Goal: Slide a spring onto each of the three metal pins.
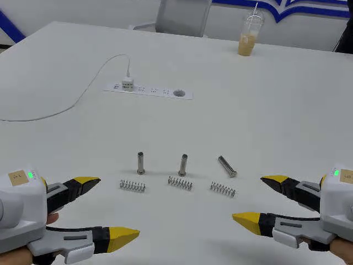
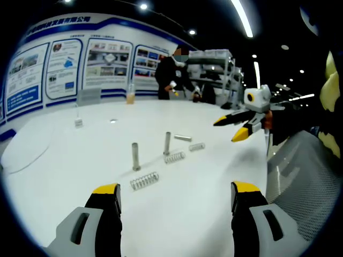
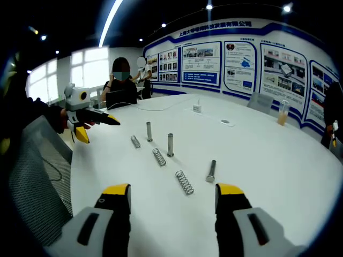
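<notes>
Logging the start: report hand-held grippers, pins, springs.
Left hand-held gripper open, right hand-held gripper open, both empty. Left pin, middle pin upright; right pin lying. Springs loose beside pins, none on. Nothing in the way.

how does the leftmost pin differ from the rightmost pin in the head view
The leftmost pin stands upright on its wider end; the rightmost pin lies on its side on the table. The leftmost pin is nearer the left gripper, the rightmost pin nearer the right gripper. Both are bare metal with no spring on them; the left spring and right spring lie loose in front.
</notes>
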### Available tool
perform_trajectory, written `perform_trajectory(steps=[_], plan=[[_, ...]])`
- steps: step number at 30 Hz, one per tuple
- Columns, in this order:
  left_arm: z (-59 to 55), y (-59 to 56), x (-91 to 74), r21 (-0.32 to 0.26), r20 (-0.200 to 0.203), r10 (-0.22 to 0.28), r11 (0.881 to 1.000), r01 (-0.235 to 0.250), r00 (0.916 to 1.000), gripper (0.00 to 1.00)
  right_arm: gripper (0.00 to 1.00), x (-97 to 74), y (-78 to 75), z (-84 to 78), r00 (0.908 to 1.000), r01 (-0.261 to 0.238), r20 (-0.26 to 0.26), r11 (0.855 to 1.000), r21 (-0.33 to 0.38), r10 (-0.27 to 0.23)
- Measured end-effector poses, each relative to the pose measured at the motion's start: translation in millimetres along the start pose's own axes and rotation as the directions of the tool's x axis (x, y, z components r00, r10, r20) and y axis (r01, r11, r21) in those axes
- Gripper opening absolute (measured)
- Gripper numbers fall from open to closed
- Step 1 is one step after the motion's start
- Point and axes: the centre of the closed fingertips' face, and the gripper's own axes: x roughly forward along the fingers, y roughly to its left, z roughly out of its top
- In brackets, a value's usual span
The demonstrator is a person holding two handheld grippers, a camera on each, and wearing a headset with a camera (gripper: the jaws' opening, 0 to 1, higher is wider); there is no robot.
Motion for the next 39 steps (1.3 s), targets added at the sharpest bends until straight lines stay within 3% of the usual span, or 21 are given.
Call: perform_trajectory(steps=[16, 39], plan=[[0.8, -0.1, -0.4, 0.005, -0.004, 0.004, 1.000, -0.004, 1.0000, 0.86, 0.62, 2.9, -13.9, 14.3, 0.9998, 0.018, 0.003, 1.000, 0.001, -0.018], [0.9, -1.2, -0.7, 0.012, -0.018, 0.004, 1.000, -0.003, 0.9998, 0.86, 0.53, 36.0, -43.9, 25.3, 0.9970, 0.050, -0.058, 0.999, -0.009, -0.051]])
